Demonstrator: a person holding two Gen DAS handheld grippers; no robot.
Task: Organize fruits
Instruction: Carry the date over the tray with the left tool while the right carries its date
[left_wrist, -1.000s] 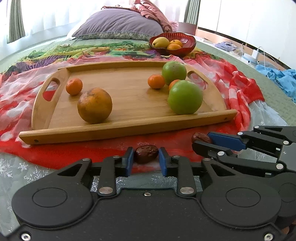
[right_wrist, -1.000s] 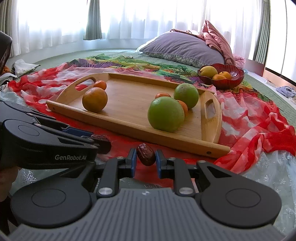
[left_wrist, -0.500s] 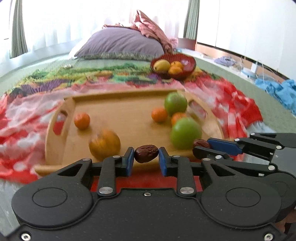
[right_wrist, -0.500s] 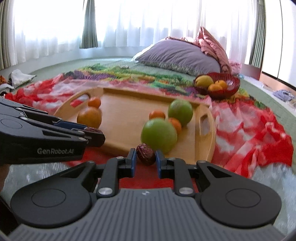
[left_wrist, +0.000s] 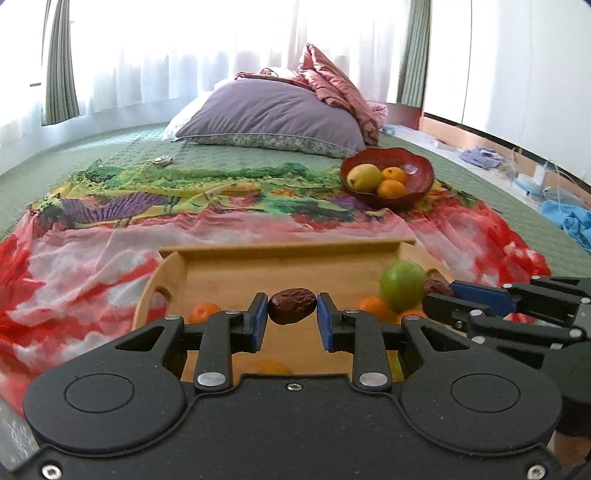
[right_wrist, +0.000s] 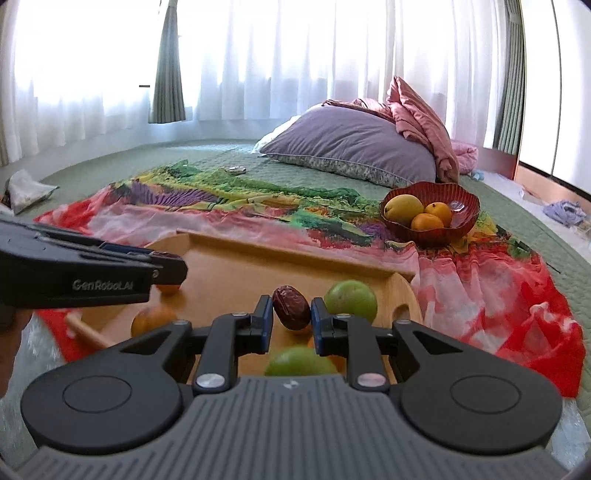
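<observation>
Each gripper is clamped on a dried red date. The left gripper (left_wrist: 291, 312) pinches its date (left_wrist: 291, 311) end to end between the blue pads, and the right gripper (right_wrist: 291, 314) holds another date (right_wrist: 291, 307) more upright. Both are carried in the air over the near part of the wooden tray (left_wrist: 280, 273), side by side, pointing roughly toward the far end of the cloth.

Below them the tray is far from sorted. Two green fruits (right_wrist: 351, 301) lie at its right end, one of them half hidden under the right gripper, with small oranges (left_wrist: 373, 304) tucked against them. Another small orange (left_wrist: 203, 312) and a bigger orange fruit (right_wrist: 153, 320) lie toward the left end.

Past the tray, on the bright cloth, stands the red bowl (right_wrist: 465, 221). It holds a yellow fruit (right_wrist: 402, 208) and two oranges (right_wrist: 426, 221), with room left.

So I'd call it early to middle: a few pieces sit in the bowl, two dates are in transit, and about half a dozen fruits on the tray wait to be dealt with. Whether the dates are bound for the bowl or the tray I can't tell.
</observation>
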